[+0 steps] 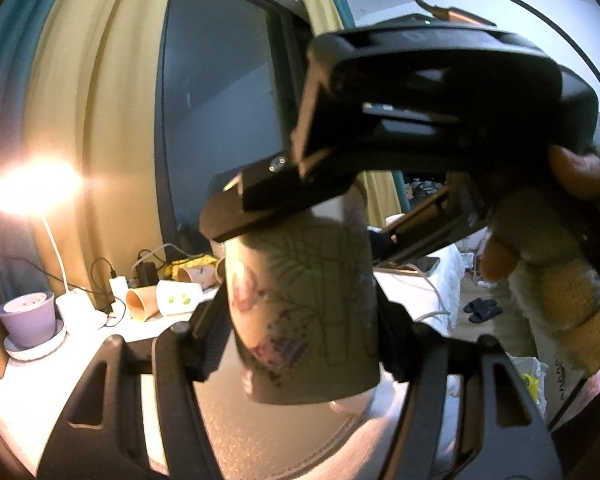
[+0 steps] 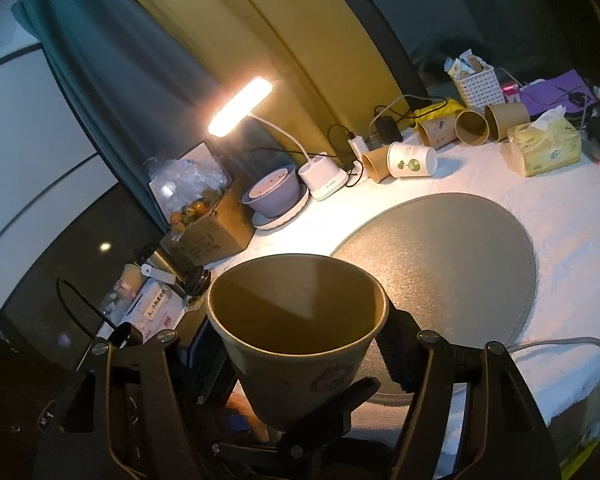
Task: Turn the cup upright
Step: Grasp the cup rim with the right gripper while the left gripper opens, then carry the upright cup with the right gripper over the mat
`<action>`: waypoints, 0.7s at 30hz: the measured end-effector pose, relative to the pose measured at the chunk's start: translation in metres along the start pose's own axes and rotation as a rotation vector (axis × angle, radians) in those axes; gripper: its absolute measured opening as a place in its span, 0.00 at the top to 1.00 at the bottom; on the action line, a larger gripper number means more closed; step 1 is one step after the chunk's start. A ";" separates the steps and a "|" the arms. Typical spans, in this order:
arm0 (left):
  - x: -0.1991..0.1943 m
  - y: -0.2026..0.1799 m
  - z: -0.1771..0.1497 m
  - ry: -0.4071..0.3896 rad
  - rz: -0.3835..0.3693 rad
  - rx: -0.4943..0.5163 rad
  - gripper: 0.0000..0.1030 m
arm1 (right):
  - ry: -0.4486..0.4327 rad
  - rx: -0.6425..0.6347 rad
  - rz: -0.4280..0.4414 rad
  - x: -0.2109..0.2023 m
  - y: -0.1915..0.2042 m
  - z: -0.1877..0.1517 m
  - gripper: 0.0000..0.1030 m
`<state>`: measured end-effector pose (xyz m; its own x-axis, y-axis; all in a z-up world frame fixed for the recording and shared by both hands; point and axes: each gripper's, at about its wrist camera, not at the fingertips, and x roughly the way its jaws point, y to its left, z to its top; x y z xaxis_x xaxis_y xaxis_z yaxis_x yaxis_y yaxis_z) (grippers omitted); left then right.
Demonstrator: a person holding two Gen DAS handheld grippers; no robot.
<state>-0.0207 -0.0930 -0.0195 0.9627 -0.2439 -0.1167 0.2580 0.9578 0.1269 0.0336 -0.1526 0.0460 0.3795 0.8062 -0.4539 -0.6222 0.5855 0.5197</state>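
A paper cup (image 1: pixel 304 312) with a flower and bamboo print is held in the air above a round grey mat (image 1: pixel 260 436). My left gripper (image 1: pixel 300 340) is shut on its sides. My right gripper (image 1: pixel 284 200) comes in from the upper right and grips the cup near its top. In the right wrist view the cup (image 2: pixel 296 320) shows its open mouth facing up toward the camera, between my right gripper's (image 2: pixel 300 344) fingers, above the mat (image 2: pixel 452 264).
Several paper cups (image 2: pixel 412 160) lie on their sides at the back of the white table (image 2: pixel 572 248). A lit desk lamp (image 2: pixel 240 108), a purple bowl (image 2: pixel 272 194), a tissue box (image 2: pixel 544 148), chargers and a cardboard box (image 2: pixel 208 232) stand around.
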 end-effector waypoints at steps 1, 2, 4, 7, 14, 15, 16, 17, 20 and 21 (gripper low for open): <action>0.001 0.002 0.000 0.004 0.001 -0.002 0.39 | 0.003 -0.001 -0.001 0.001 0.000 0.000 0.31; 0.002 0.003 0.000 0.010 0.001 -0.006 0.38 | 0.006 -0.005 -0.005 0.003 0.000 0.000 0.31; 0.005 0.006 -0.001 0.032 -0.003 -0.021 0.36 | 0.011 -0.011 -0.014 0.005 0.001 0.001 0.31; 0.007 0.012 -0.005 0.062 -0.019 -0.053 0.24 | 0.005 -0.018 -0.041 0.007 0.002 0.002 0.31; 0.007 0.024 -0.013 0.131 -0.017 -0.101 0.23 | -0.026 -0.072 -0.127 0.010 0.008 0.007 0.31; 0.006 0.025 -0.014 0.139 -0.012 -0.106 0.23 | -0.032 -0.084 -0.147 0.011 0.009 0.008 0.31; 0.005 0.028 -0.015 0.149 -0.004 -0.111 0.23 | -0.036 -0.097 -0.165 0.012 0.010 0.009 0.31; 0.005 0.030 -0.017 0.158 0.002 -0.116 0.23 | -0.036 -0.102 -0.171 0.013 0.010 0.010 0.31; 0.005 0.040 -0.022 0.195 0.019 -0.146 0.23 | -0.040 -0.121 -0.200 0.018 0.010 0.012 0.31; 0.005 0.043 -0.024 0.213 0.026 -0.157 0.23 | -0.041 -0.131 -0.212 0.020 0.010 0.012 0.31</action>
<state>-0.0069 -0.0492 -0.0378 0.9261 -0.1970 -0.3218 0.2016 0.9793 -0.0195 0.0434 -0.1294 0.0513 0.5367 0.6707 -0.5121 -0.6082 0.7281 0.3162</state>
